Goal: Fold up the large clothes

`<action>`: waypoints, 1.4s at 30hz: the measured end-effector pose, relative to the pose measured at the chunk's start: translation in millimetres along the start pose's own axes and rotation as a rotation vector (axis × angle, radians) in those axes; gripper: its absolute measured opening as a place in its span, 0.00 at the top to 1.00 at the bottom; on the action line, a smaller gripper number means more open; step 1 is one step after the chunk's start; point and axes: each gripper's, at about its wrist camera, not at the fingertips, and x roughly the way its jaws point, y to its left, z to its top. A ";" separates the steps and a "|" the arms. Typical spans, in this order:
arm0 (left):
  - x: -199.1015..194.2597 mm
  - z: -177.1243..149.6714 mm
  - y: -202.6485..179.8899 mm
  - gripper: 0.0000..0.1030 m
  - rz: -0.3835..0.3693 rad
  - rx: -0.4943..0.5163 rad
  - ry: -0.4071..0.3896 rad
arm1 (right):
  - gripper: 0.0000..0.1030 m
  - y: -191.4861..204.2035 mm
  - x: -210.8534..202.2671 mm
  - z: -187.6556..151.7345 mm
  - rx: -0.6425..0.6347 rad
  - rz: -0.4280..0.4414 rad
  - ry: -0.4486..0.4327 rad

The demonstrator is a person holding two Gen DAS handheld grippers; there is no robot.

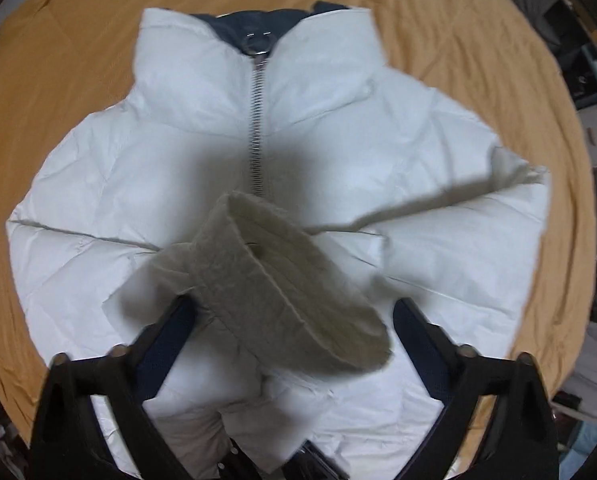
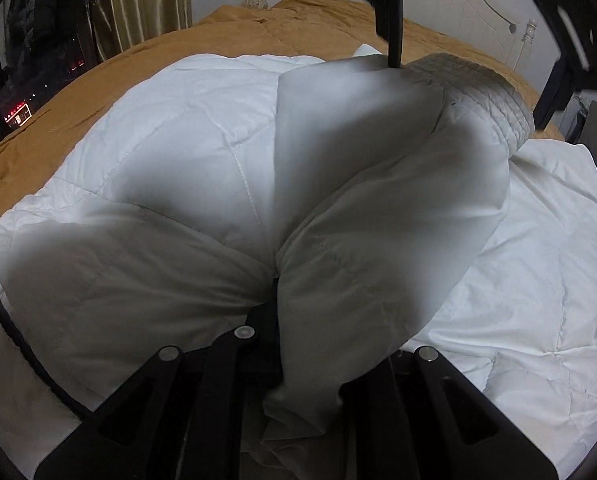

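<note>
A white puffer jacket lies front up on the orange bedspread, zipper closed, dark collar lining at the far end. One sleeve is lifted over the body, its ribbed grey cuff between my left gripper's spread fingers; the left finger touches the cuff, the right stands apart. In the right wrist view my right gripper is shut on the sleeve lower down. The left gripper hangs above the cuff there.
The bed's edge runs round the jacket. A curtain and dark hanging clothes stand at the left, a white headboard behind. Shelves and boxes are on the right in the left wrist view.
</note>
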 end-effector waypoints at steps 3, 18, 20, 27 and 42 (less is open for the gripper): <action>4.1 -4.2 22.7 0.90 0.018 -0.069 0.015 | 0.87 6.6 1.3 1.3 -0.009 -0.008 -0.004; -74.1 -97.9 220.7 0.94 -0.396 -0.315 -0.184 | 0.05 20.5 -66.1 -14.4 -0.106 -0.085 -0.142; -66.3 -119.8 257.9 0.96 -0.403 -0.350 -0.208 | 0.04 16.6 -92.5 -18.4 -0.103 -0.059 -0.207; 25.5 -171.3 308.7 0.96 -0.507 -0.443 -0.139 | 0.03 -41.4 -111.5 10.6 0.193 0.118 -0.192; -23.0 -170.7 152.4 0.87 -0.332 -0.049 -0.445 | 0.04 -38.5 -20.3 4.2 0.249 0.076 0.066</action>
